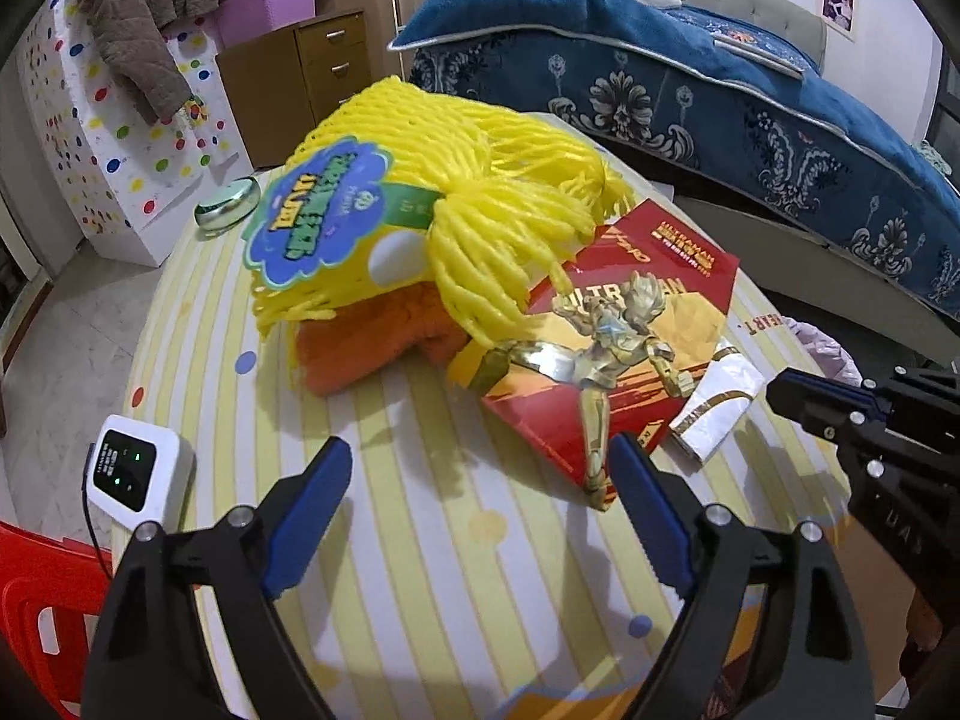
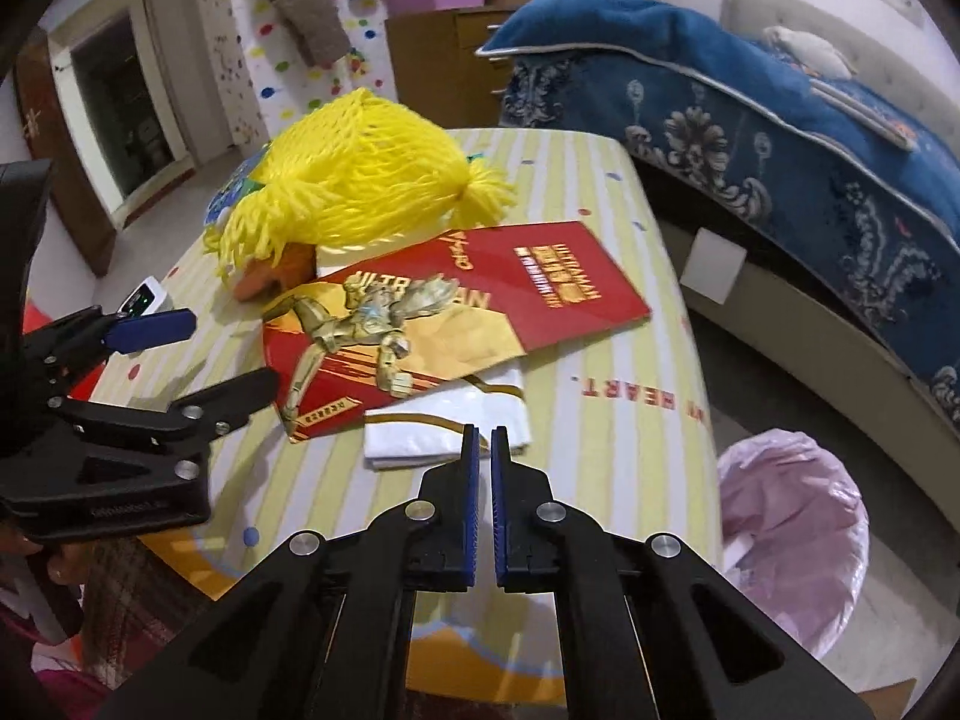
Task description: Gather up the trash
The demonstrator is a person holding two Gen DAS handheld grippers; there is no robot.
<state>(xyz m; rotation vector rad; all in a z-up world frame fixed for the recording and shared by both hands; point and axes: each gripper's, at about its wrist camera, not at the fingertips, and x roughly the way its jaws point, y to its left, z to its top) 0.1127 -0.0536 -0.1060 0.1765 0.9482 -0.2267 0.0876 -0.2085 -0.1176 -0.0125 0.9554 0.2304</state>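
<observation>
On the yellow-striped table (image 1: 456,570) lie a yellow foam fruit net (image 1: 456,192) with a blue label, an orange piece (image 1: 360,342) under it, a red Ultraman card sheet (image 1: 606,348) and a white wrapper (image 1: 717,408). My left gripper (image 1: 480,456) stands open just above the cloth, its right finger at the sheet's near corner and nothing between the pads. In the right wrist view the foam net (image 2: 372,180), the red sheet (image 2: 480,306) and the white wrapper (image 2: 444,426) show again. My right gripper (image 2: 486,435) is shut, its tips pinching the wrapper's near edge.
A bin lined with a pink bag (image 2: 792,540) stands on the floor right of the table. A white device (image 1: 138,474) and a green tin (image 1: 228,210) sit on the table's left side. A red chair (image 1: 36,600) is at the near left, a bed (image 1: 750,90) behind.
</observation>
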